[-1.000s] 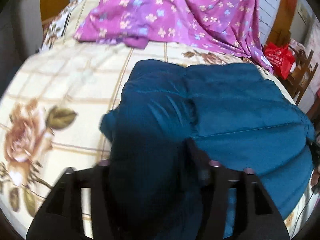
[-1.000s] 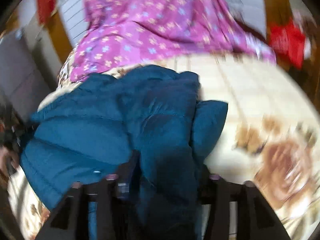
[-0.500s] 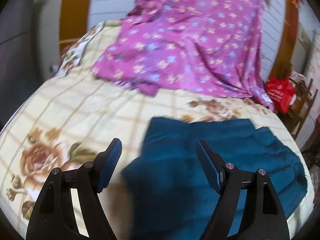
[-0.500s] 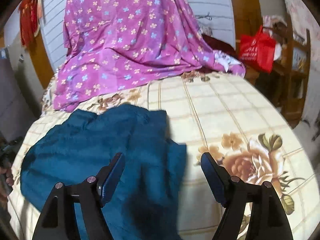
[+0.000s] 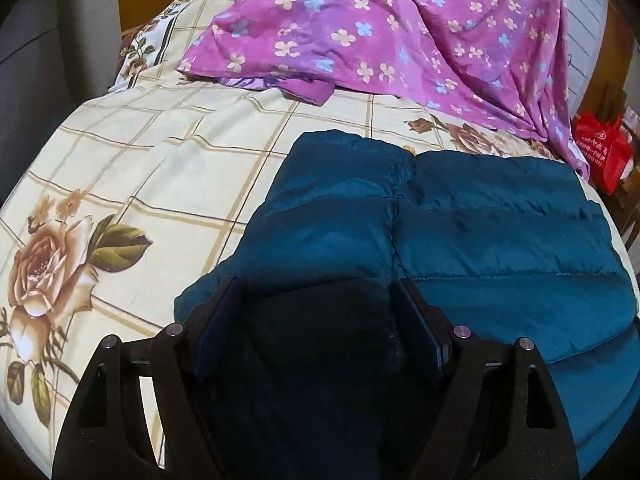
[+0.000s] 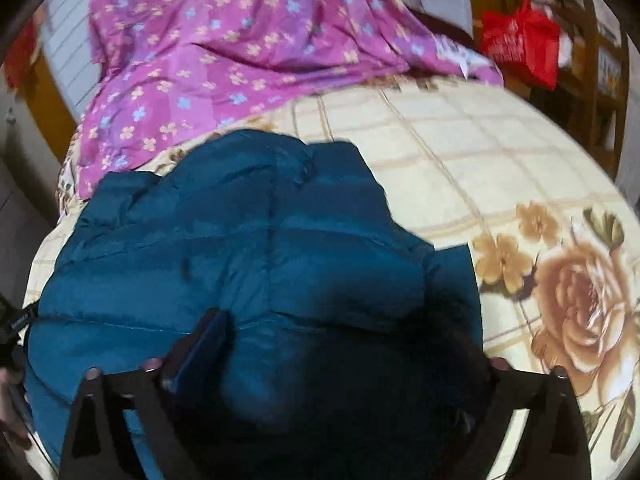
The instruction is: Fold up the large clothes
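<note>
A teal puffer jacket (image 5: 480, 240) lies folded on the cream rose-print bed sheet (image 5: 160, 160). My left gripper (image 5: 316, 304) is low over the jacket's near left part. Its jaws stand apart and dark jacket fabric bulges up between the fingers (image 5: 216, 312); no squeeze shows. In the right wrist view the same jacket (image 6: 240, 240) fills the lower middle. My right gripper (image 6: 344, 344) is over its near right part, jaws opening wide, with fabric between them. Its right finger is lost in shadow and blur.
A purple floral cloth (image 5: 380, 32) is heaped at the far end of the bed (image 6: 460, 152). A red bag (image 6: 520, 44) hangs by wooden furniture off the far right edge. A hand (image 6: 8, 400) shows at the left border of the right wrist view.
Half a second ago both grippers were drawn back with empty jaws. Now both are down on the jacket again with fabric between the fingers. The right jaws stand wider.
</note>
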A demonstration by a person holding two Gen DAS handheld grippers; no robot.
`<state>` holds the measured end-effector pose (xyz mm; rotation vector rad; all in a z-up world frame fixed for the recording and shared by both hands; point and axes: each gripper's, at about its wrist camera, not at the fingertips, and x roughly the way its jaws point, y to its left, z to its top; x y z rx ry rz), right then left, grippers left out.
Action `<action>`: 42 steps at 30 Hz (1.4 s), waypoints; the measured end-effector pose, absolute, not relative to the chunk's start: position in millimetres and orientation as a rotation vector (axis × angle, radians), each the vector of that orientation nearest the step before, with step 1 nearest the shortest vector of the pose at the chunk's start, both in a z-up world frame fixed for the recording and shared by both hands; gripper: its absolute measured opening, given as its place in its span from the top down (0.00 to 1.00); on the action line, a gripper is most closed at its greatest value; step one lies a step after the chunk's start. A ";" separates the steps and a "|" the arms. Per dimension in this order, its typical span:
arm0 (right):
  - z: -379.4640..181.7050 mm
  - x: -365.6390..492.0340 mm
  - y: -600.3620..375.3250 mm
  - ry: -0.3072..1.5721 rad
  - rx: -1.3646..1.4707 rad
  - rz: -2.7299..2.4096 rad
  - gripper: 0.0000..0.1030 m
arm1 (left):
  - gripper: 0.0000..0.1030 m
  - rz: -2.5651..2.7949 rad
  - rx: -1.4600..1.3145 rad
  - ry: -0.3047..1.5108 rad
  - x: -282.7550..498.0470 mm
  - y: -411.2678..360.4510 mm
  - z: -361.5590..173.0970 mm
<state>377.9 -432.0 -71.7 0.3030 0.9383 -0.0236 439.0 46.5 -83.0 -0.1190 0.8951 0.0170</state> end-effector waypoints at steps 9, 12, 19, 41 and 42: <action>-4.2 313.0 -403.6 0.760 0.147 -0.050 0.07 | 0.24 -0.065 -0.176 0.755 369.5 62.7 -12.8; 6.6 281.2 -390.8 0.737 0.160 -0.007 0.07 | 0.24 -0.092 -0.154 0.790 344.9 59.6 -11.7; -13.2 205.4 -367.9 0.781 0.183 0.043 0.07 | 0.24 -0.093 -0.098 0.846 273.0 48.6 -42.0; 67.6 -10.3 -305.9 0.695 0.076 0.081 0.06 | 0.24 -0.037 -0.004 0.764 67.7 -27.0 36.9; 69.8 -17.2 -303.8 0.693 0.072 0.081 0.06 | 0.24 -0.051 0.001 0.764 60.9 -30.3 39.8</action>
